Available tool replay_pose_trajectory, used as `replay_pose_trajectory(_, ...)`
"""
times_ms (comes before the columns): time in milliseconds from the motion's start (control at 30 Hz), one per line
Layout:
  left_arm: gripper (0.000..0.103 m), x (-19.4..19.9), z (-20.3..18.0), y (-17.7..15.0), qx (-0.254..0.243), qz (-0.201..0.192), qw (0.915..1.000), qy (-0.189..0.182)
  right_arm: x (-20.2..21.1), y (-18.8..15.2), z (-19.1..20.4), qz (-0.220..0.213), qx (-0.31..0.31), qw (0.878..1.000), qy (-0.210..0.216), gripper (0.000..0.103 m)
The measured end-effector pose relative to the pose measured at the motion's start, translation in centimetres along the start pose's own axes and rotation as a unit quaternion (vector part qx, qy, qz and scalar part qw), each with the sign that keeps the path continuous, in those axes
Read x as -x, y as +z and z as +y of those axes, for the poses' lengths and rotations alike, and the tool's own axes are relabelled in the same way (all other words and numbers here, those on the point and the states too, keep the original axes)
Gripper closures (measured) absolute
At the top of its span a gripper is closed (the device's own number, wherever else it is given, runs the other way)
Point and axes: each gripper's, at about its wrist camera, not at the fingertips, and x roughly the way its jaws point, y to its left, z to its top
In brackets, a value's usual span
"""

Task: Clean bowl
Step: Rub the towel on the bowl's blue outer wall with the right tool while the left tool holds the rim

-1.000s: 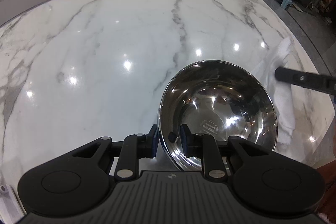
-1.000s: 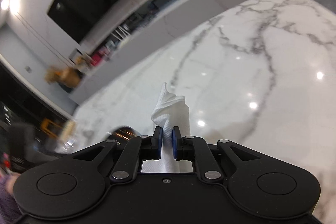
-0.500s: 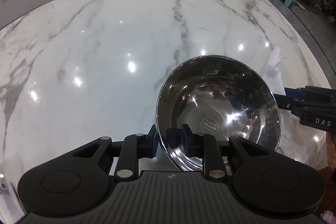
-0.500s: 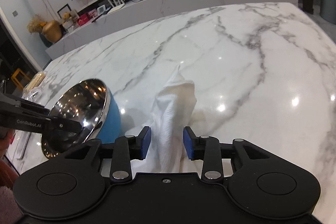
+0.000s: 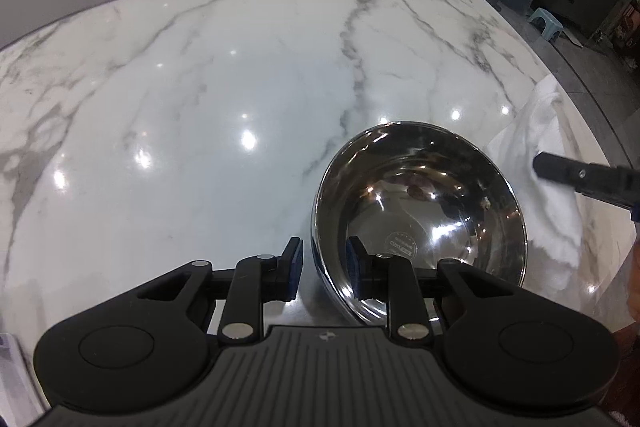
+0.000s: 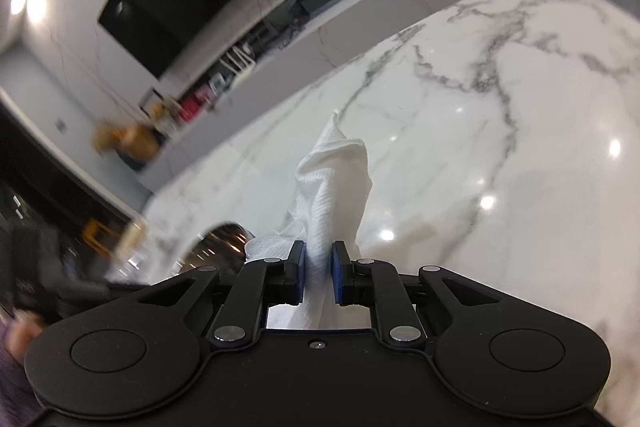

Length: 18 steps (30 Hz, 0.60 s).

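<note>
Left gripper (image 5: 323,263) clamps steel bowl (image 5: 420,215) rim at 7 o'clock; right gripper (image 6: 319,277) pinches white cloth (image 6: 334,179), probably lifted.

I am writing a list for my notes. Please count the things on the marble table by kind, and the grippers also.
Steel bowl: 1
White paper towel: 1
Grippers: 2, the left gripper and the right gripper
Total: 4
</note>
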Motion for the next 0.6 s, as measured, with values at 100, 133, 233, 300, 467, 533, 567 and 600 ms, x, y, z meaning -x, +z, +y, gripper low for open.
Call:
replay_pose_trajectory(100,0.081,0.2,0.0,-0.1,0.002,-0.001,1.0000,0.001,0.3,0.2,-0.5,-0.009,-0.042,0.999,0.033,0.090)
replay_pose_trajectory(133,0.081,0.2,-0.1,-0.1,0.000,0.000,1.0000,0.000,0.3,0.2,-0.6,-0.010,-0.054,0.998,0.044,0.090)
replay_pose_trajectory(233,0.081,0.0,-0.4,-0.1,-0.004,0.006,1.0000,0.001,0.0,0.2,-0.5,-0.005,-0.069,0.996,0.060,0.090)
replay_pose_trajectory(300,0.083,-0.1,-0.6,-0.1,-0.008,0.010,0.9999,0.004,-0.2,0.0,-0.4,0.005,-0.073,0.995,0.063,0.090)
replay_pose_trajectory(467,0.086,-0.4,-1.0,-0.2,-0.016,0.015,0.9997,0.010,-0.8,-0.4,-0.4,0.022,-0.087,0.994,0.068,0.090)
replay_pose_trajectory(533,0.087,-0.5,-1.1,-0.2,-0.019,0.016,0.9996,0.012,-1.1,-0.5,-0.5,0.028,-0.100,0.992,0.075,0.090)
replay_pose_trajectory(567,0.086,-0.5,-1.1,-0.3,-0.020,0.016,0.9996,0.013,-1.3,-0.5,-0.5,0.031,-0.104,0.991,0.077,0.090)
replay_pose_trajectory(600,0.086,-0.5,-1.1,-0.3,-0.020,0.016,0.9996,0.013,-1.4,-0.5,-0.5,0.033,-0.107,0.991,0.078,0.090)
